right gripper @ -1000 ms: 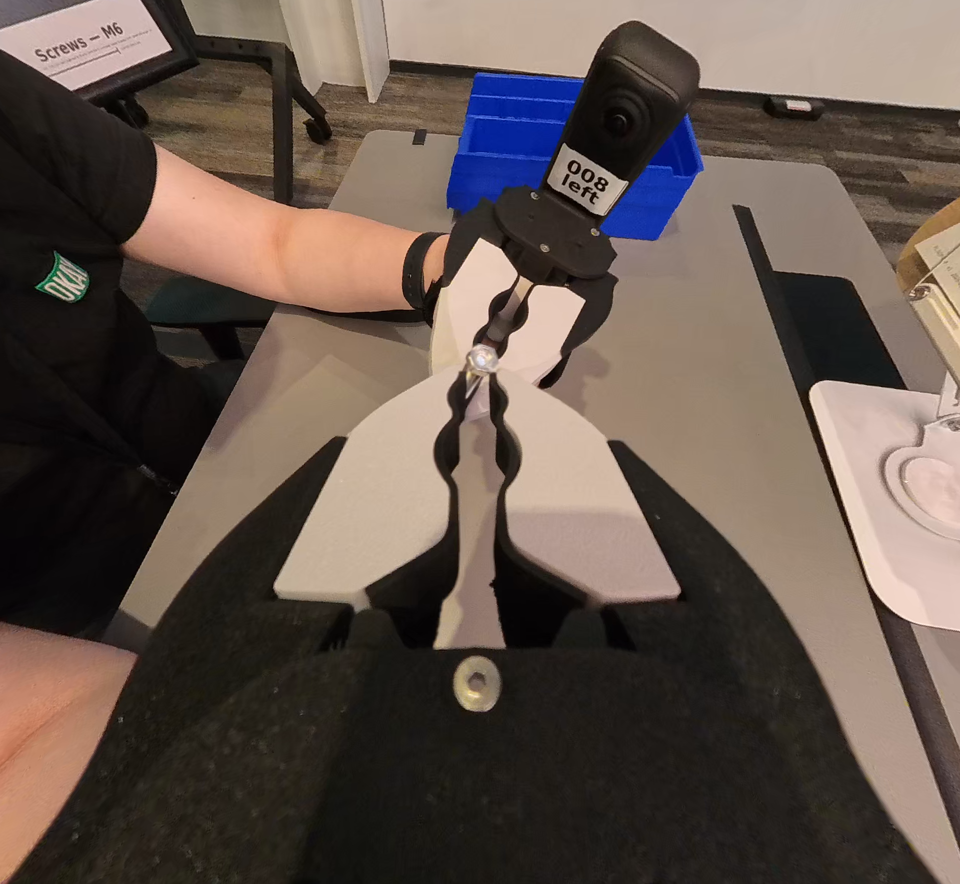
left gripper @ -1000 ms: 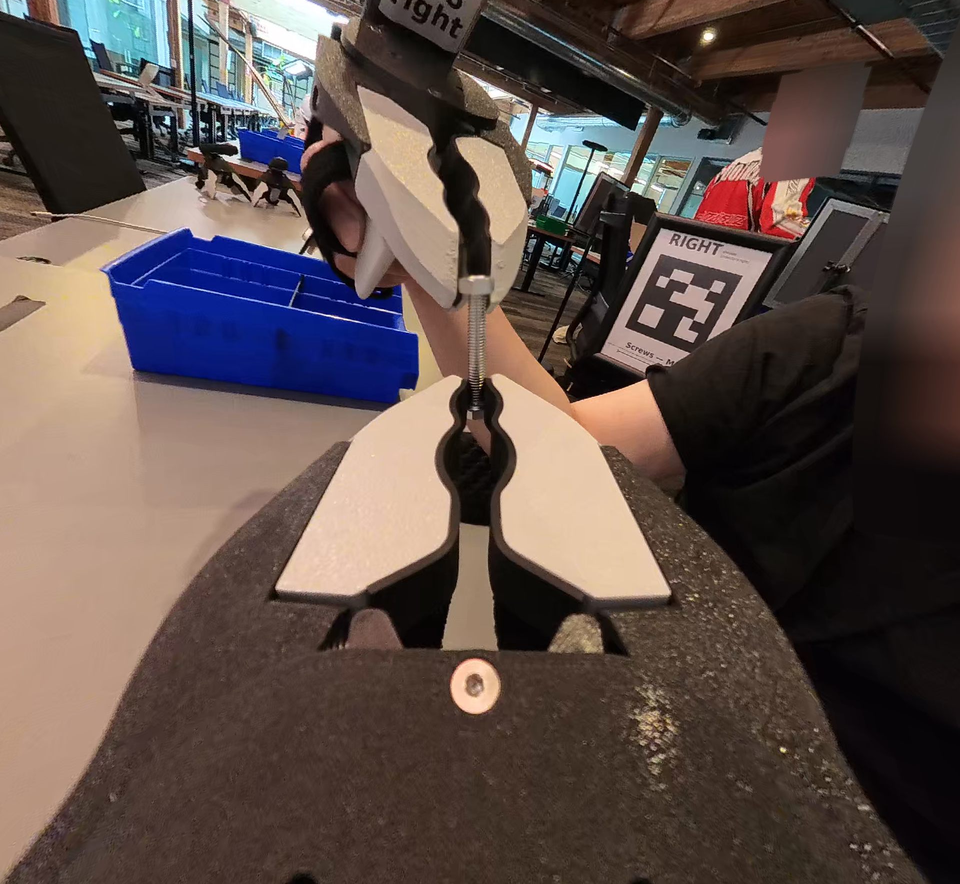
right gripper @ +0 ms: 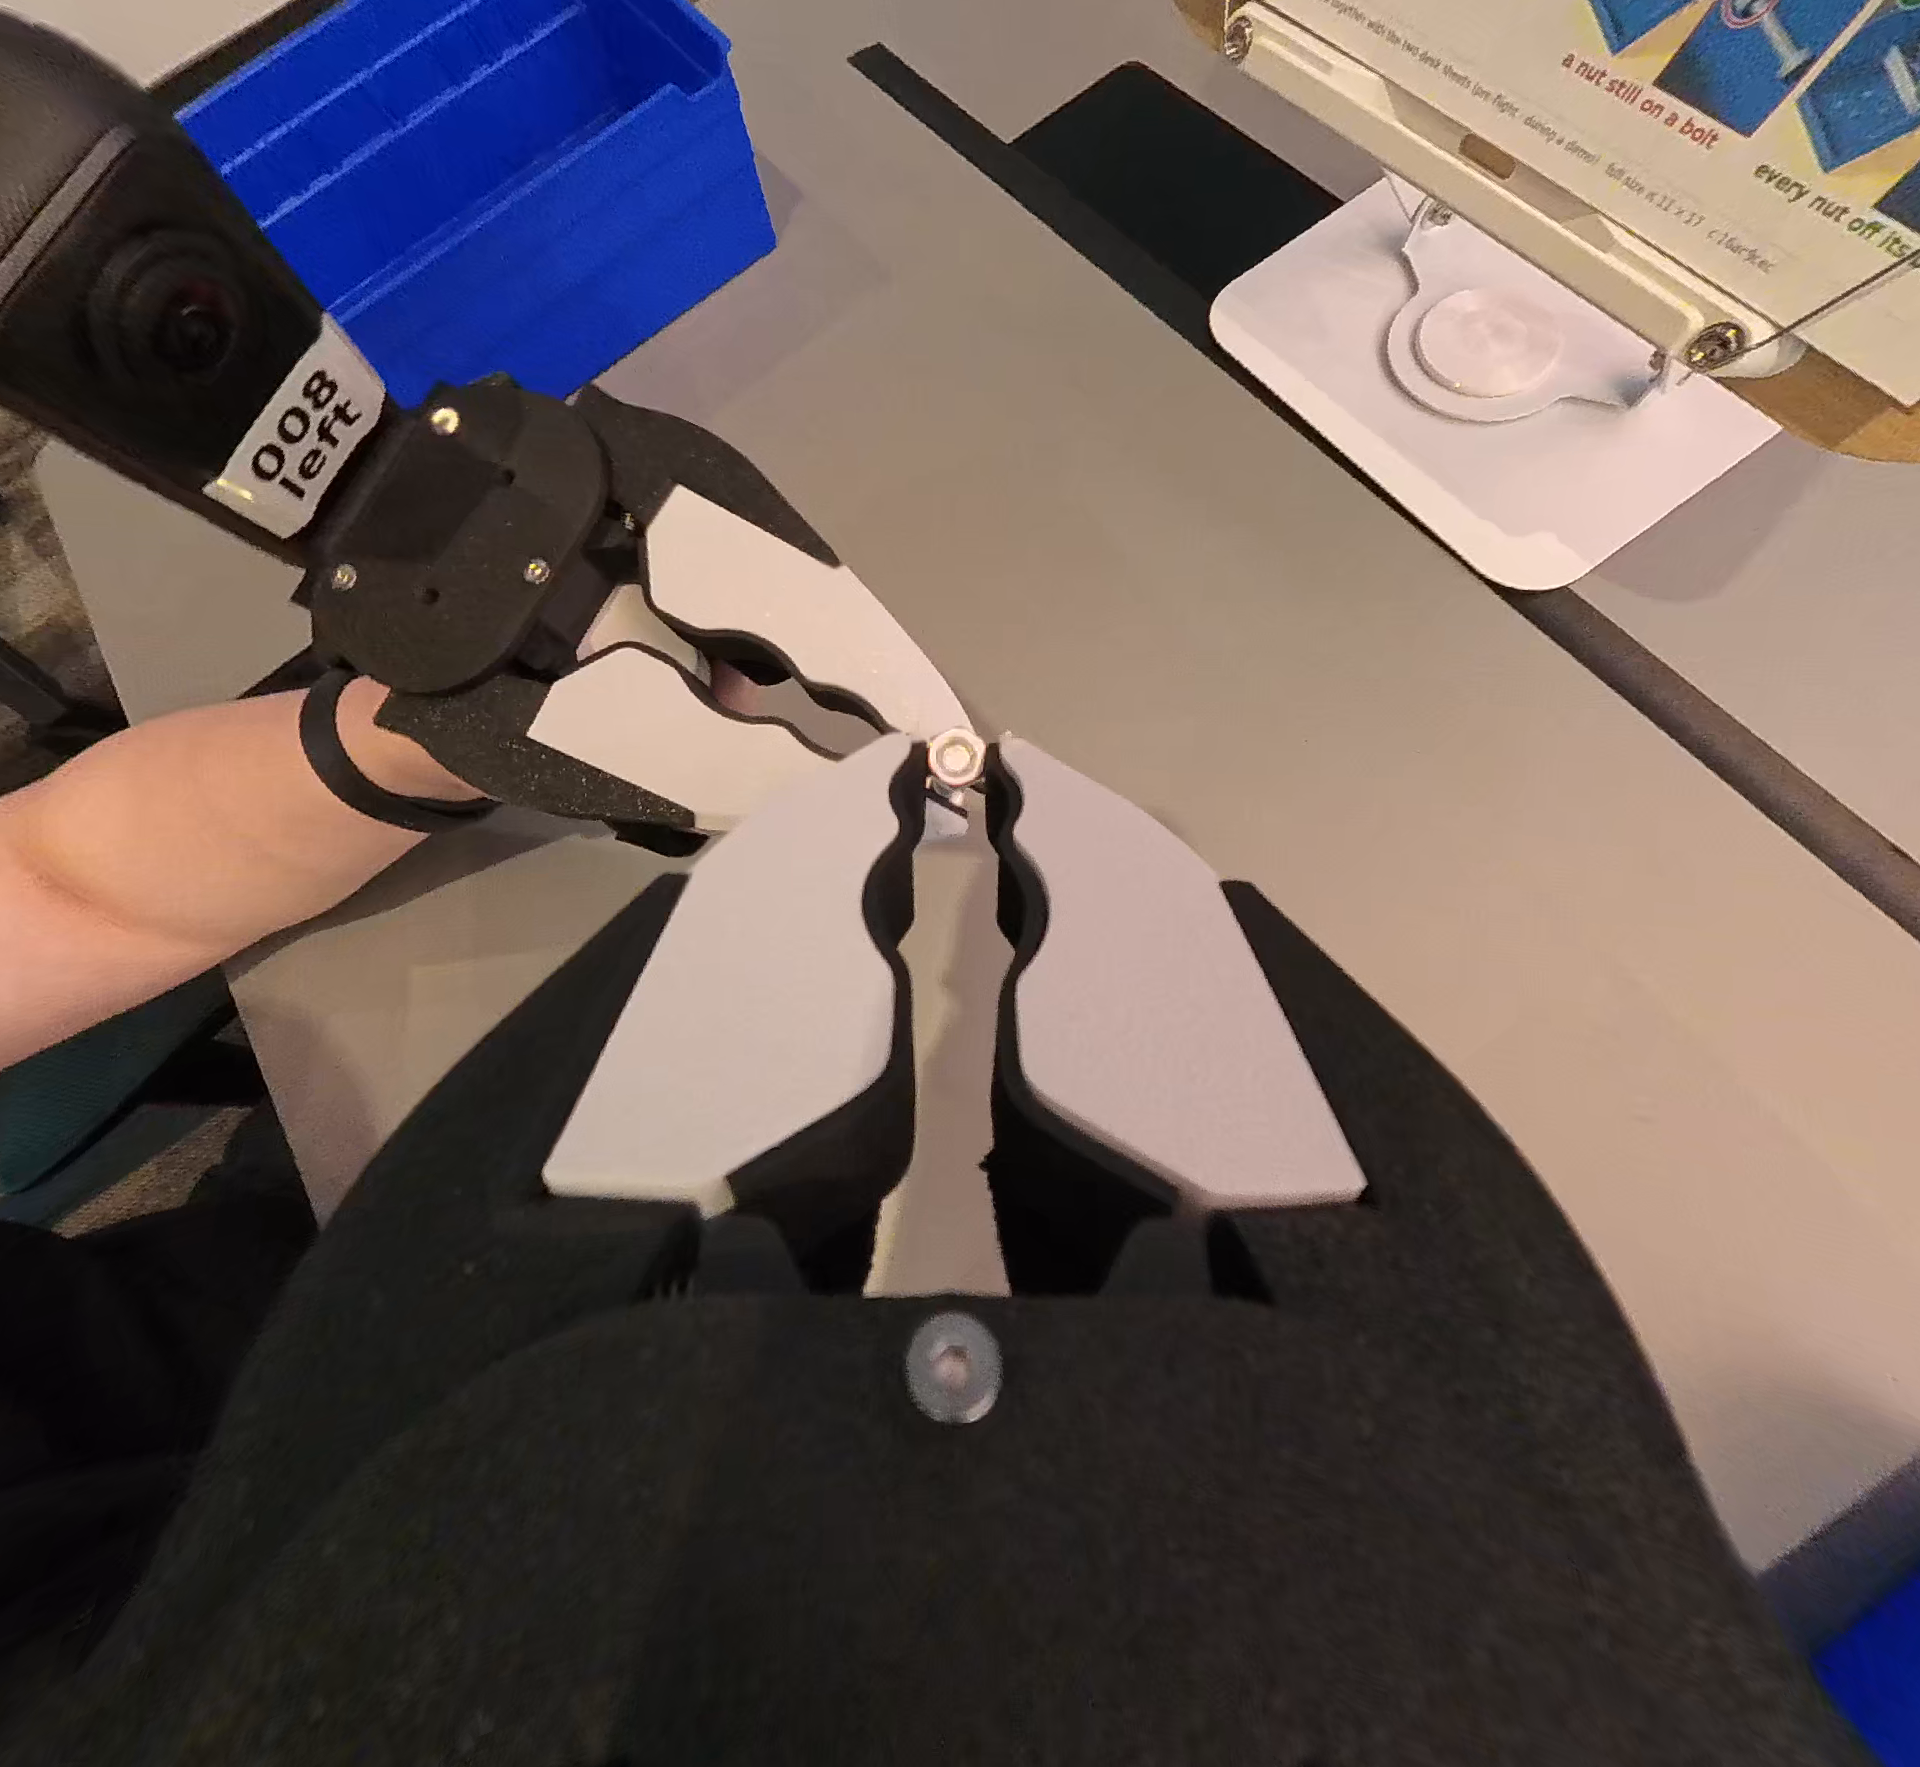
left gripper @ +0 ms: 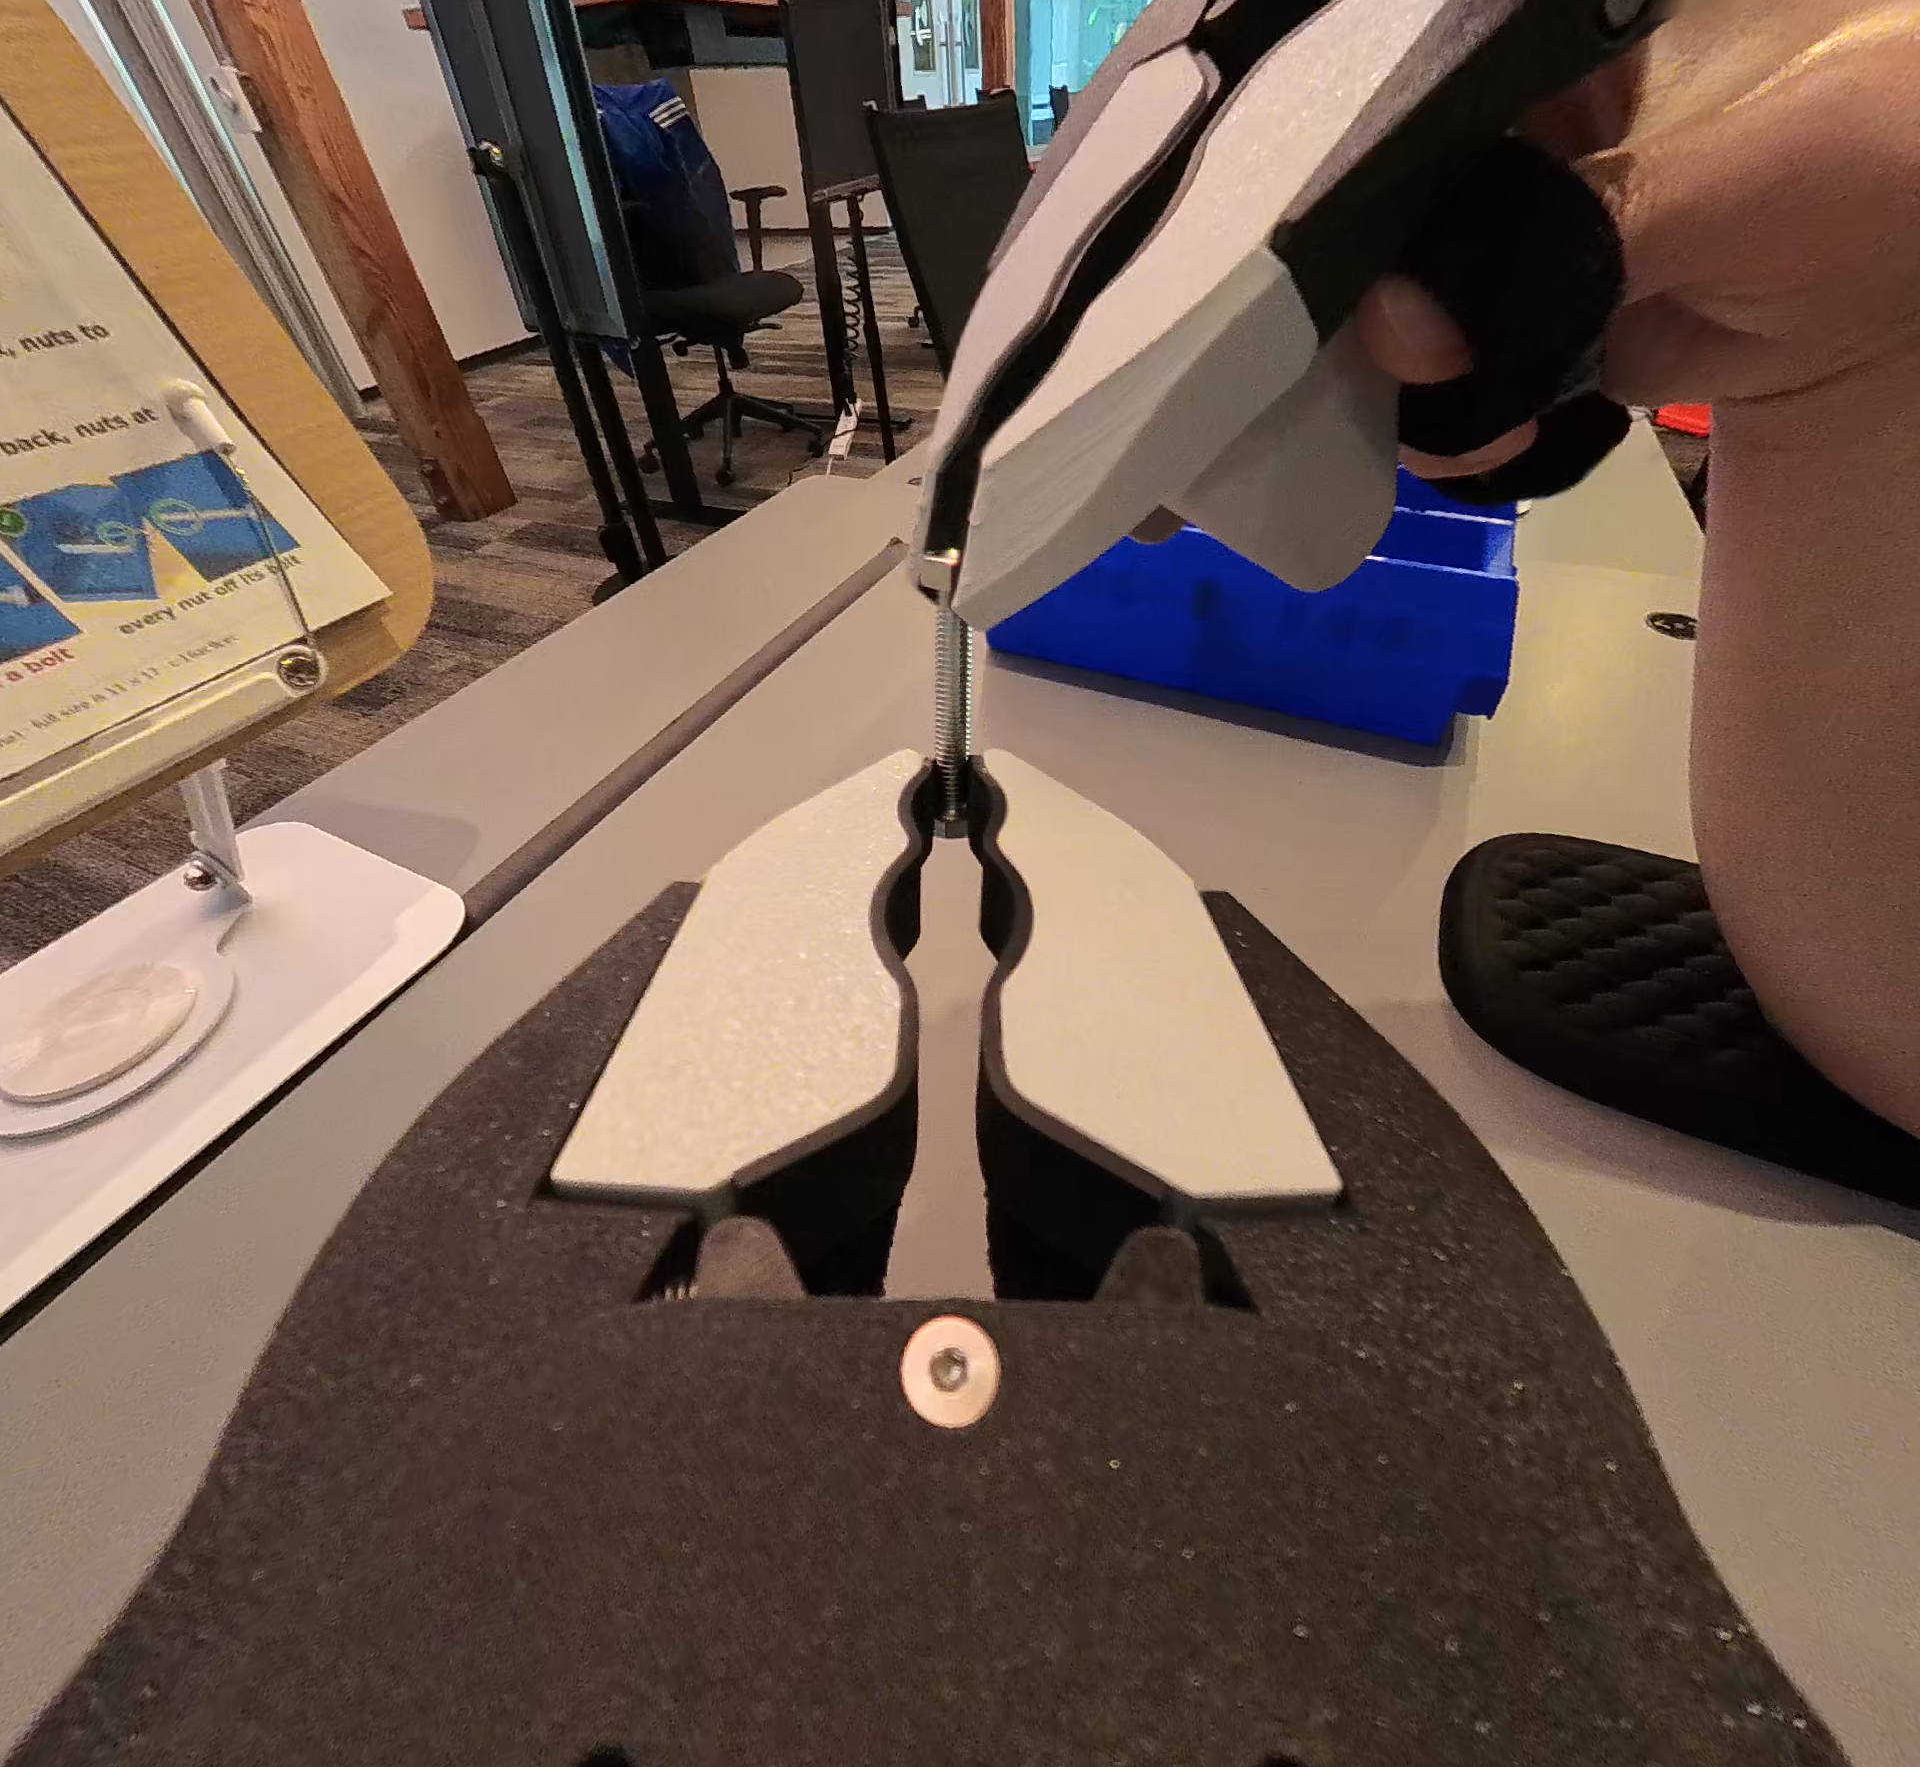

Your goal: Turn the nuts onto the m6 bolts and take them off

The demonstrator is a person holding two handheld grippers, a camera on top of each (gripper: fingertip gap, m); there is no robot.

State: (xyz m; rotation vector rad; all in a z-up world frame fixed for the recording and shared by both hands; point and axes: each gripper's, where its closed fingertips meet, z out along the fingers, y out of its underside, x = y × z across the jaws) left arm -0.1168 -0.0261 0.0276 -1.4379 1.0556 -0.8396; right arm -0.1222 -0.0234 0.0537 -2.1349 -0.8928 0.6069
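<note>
Left wrist view, taking the bolt (left gripper: 954, 691) as landmark: far left of it stands a wooden sign board (left gripper: 156, 429) w/ a printed instruction sheet, on a white base plate (left gripper: 312, 928) resting on the grey table (left gripper: 1299, 813). Bolt itself sits centre frame, upright, threaded shank exposed between the two tools. Its lower end is pinched in the tip notch of the left gripper (left gripper: 951, 808), jaws drawn together on it w/ only a narrow slot behind. At the bolt's top a nut (left gripper: 938, 566) is clamped by the right gripper (left gripper: 948, 564), which comes down at a slant from upper right, jaws pressed onto the nut. Behind and right of the bolt is a blue bin (left gripper: 1247, 647) on the table. Farther right, a hand (left gripper: 1621, 263) in a black strap holds the right gripper; below it a black mesh pad (left gripper: 1590, 969) lies under the forearm.

Right wrist view, same landmark: to the left of the bolt, the left gripper (right gripper: 940, 751) reaches in from the left, w/ a camera and a label on its body; blue bin (right gripper: 499, 128) lies upper left, well apart from the bolt. Centre, the nut (right gripper: 956, 759) is seen end-on, gripped between the right gripper's (right gripper: 956, 767) tips, bolt (right gripper: 951, 798) mostly hidden beneath it. Right of the bolt, the base plate (right gripper: 1507, 429) and sign board (right gripper: 1662, 3) stand at the table's (right gripper: 1143, 522) far edge.
</note>
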